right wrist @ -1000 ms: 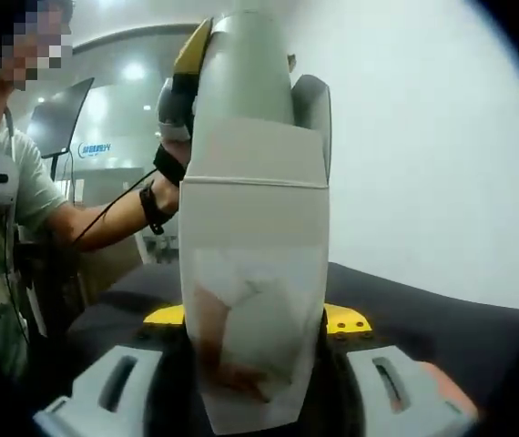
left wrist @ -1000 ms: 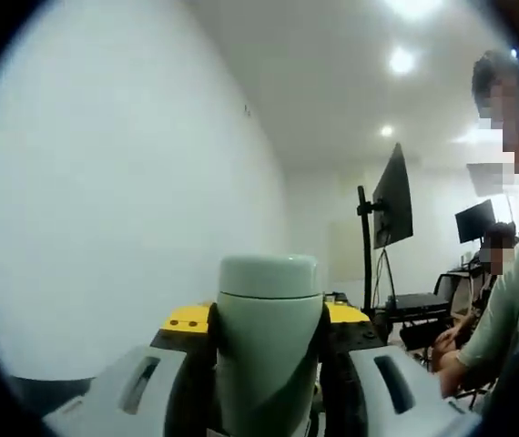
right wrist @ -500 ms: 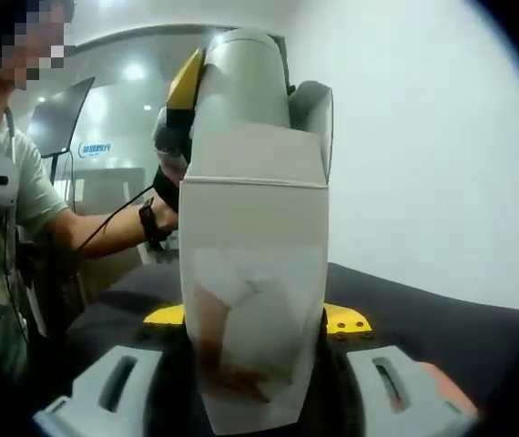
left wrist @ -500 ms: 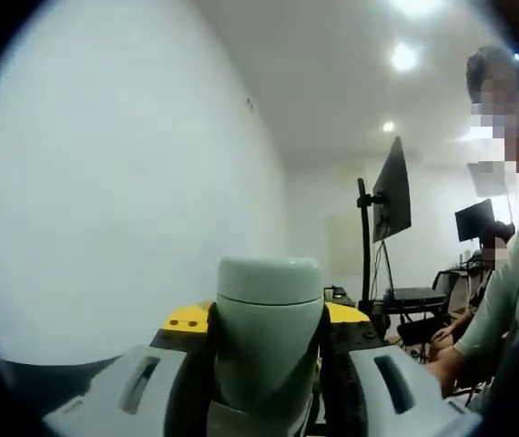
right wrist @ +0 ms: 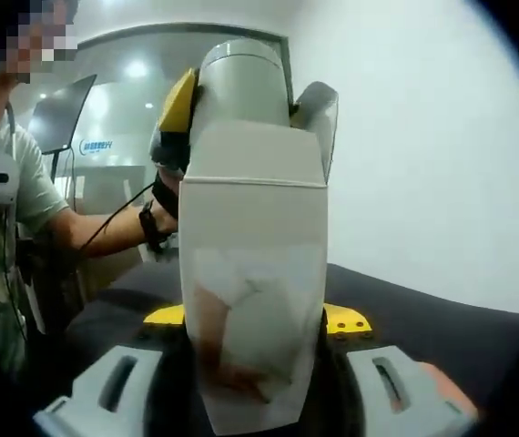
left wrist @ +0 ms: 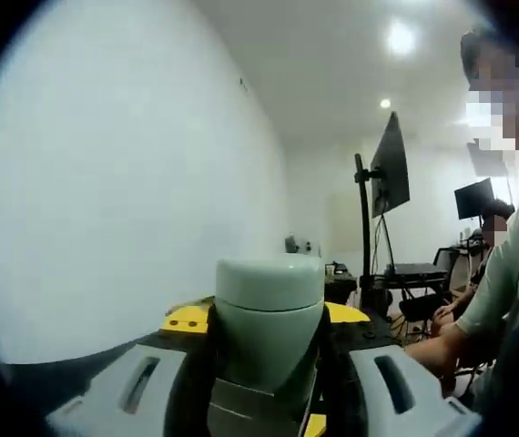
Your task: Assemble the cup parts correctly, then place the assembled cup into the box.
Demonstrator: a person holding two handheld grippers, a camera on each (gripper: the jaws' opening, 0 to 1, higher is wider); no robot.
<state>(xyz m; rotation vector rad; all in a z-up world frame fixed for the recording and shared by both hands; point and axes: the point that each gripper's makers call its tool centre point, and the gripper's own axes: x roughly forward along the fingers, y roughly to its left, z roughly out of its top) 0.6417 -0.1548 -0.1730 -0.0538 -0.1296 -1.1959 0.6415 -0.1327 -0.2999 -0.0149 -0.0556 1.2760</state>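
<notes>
Two grippers are both loaded, as I read it. In the left gripper view, my left gripper (left wrist: 267,382) has its jaws clenched on a pale green cup part (left wrist: 269,319) with a rounded cap end facing away from the camera; a grey band shows just below it between the jaws. In the right gripper view, my right gripper (right wrist: 255,382) has its jaws clamped around a white cup body (right wrist: 253,273) that stands upright between them and is partly translucent lower down. At the top of that body I see the green part (right wrist: 244,86) again, sitting against its upper end, with the left gripper's yellow and grey jaws on either side of it; whether the two parts are fully seated I cannot tell. A person's hand (right wrist: 161,150) holds that gripper. Both pieces are raised above the dark table (right wrist: 405,319). A monitor on a stand (left wrist: 389,177) stands beyond.
</notes>
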